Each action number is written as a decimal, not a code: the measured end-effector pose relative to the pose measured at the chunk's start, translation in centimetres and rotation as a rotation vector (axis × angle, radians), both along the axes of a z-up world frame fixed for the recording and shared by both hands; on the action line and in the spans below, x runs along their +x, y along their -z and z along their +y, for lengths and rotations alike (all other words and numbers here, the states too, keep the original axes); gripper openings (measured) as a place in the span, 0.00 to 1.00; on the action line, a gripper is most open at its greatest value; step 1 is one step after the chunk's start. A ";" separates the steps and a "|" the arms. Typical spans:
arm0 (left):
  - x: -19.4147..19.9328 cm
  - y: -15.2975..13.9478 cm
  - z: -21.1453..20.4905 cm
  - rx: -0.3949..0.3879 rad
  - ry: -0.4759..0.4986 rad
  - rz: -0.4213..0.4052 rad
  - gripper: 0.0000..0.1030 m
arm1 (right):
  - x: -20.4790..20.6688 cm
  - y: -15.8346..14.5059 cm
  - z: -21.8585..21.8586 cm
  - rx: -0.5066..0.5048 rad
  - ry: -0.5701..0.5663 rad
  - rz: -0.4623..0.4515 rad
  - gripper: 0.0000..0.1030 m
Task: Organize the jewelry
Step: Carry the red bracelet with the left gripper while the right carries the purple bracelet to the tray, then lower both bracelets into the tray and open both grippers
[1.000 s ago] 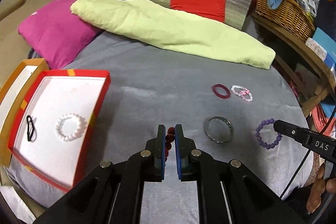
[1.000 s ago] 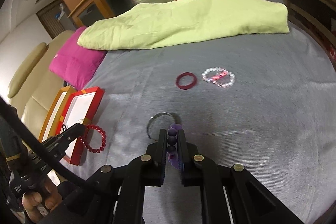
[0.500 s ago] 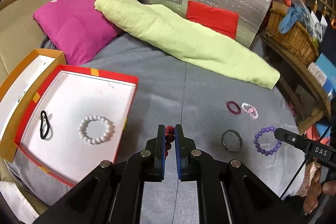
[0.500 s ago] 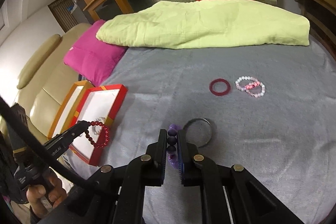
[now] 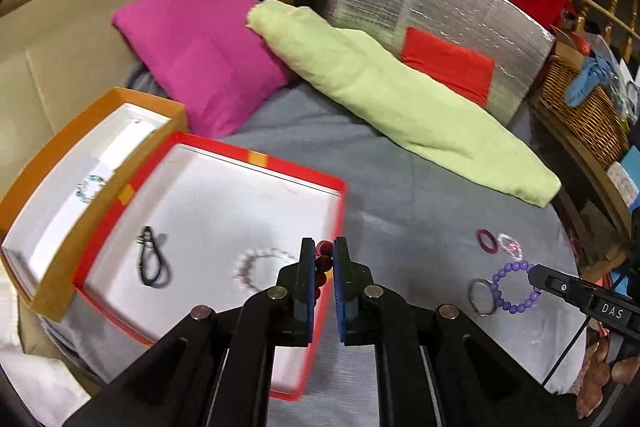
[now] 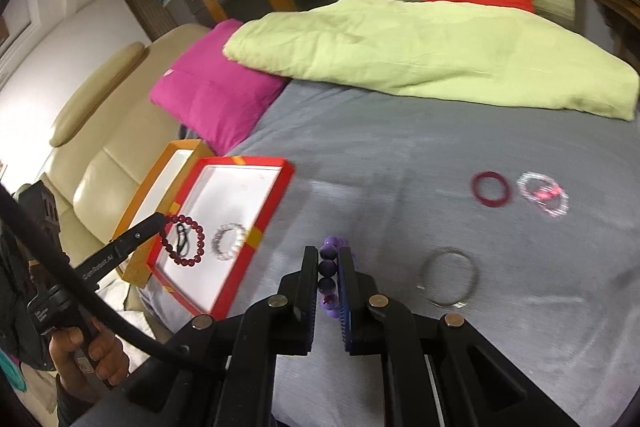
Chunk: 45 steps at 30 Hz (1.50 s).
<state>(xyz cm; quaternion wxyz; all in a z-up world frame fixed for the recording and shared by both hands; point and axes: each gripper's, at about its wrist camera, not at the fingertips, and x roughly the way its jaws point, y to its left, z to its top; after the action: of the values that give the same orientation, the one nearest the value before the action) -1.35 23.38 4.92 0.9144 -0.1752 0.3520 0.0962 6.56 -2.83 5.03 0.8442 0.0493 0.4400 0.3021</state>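
My left gripper (image 5: 321, 251) is shut on a dark red bead bracelet (image 6: 183, 241) and holds it above the red box (image 5: 256, 159), over its right part. A white pearl bracelet (image 5: 256, 265) and a black loop (image 5: 150, 261) lie in the box. My right gripper (image 6: 329, 259) is shut on a purple bead bracelet (image 5: 514, 287) and holds it above the grey bed. A silver bangle (image 6: 448, 281), a dark red ring (image 6: 491, 188) and a pink clear bracelet (image 6: 543, 193) lie on the bed.
An orange box (image 5: 80, 131) holding a small bracelet (image 5: 90, 187) stands left of the red box. A pink pillow (image 5: 200, 47) and a green quilt (image 5: 392, 95) lie at the back. A wicker basket (image 5: 588, 107) is at the right.
Both grippers have moved left with their bracelets. The left one now hangs the red bracelet over the red box; the right one has left the silver bangle behind to its right.
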 end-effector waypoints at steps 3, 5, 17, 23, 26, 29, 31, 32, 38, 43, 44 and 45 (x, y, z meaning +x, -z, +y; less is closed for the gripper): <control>-0.3 0.1 1.4 0.007 -0.023 0.005 0.09 | 0.3 0.0 2.6 0.004 -0.041 0.007 0.10; -0.5 0.2 2.5 0.004 -0.035 0.009 0.09 | 0.5 0.0 4.6 0.005 -0.067 0.010 0.10; 2.2 0.6 7.4 0.008 -0.012 0.015 0.09 | 3.1 1.5 15.2 0.025 -0.154 0.078 0.10; 4.4 1.2 9.3 0.020 -0.003 0.031 0.09 | 5.1 2.9 18.5 0.016 -0.155 0.113 0.10; 5.4 1.6 10.5 0.007 -0.002 0.039 0.09 | 6.0 3.7 19.9 0.005 -0.157 0.125 0.10; 6.1 2.1 11.3 0.001 -0.003 0.044 0.09 | 6.9 4.3 21.0 0.000 -0.154 0.135 0.10; 6.7 2.5 11.9 0.002 -0.001 0.048 0.09 | 7.4 4.6 21.7 0.003 -0.154 0.141 0.10; 6.9 2.7 12.2 -0.003 0.001 0.047 0.09 | 7.6 4.7 22.1 0.005 -0.157 0.142 0.10; 8.4 3.8 13.8 -0.012 -0.004 0.055 0.09 | 8.7 5.3 24.7 0.016 -0.169 0.149 0.10; 9.2 6.0 15.5 -0.030 -0.026 0.103 0.09 | 9.7 7.5 25.6 -0.027 -0.157 0.177 0.10; 9.3 6.4 15.7 -0.032 -0.031 0.112 0.09 | 9.9 7.9 25.6 -0.039 -0.155 0.179 0.10; 9.3 6.9 16.0 -0.032 -0.035 0.121 0.09 | 10.1 8.3 25.6 -0.053 -0.151 0.179 0.10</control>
<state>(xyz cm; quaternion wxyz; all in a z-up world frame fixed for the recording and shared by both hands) 7.97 39.39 -1.98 0.8867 -0.1900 0.4050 0.1170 16.65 22.82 -3.26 0.7774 0.0206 0.5240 0.3474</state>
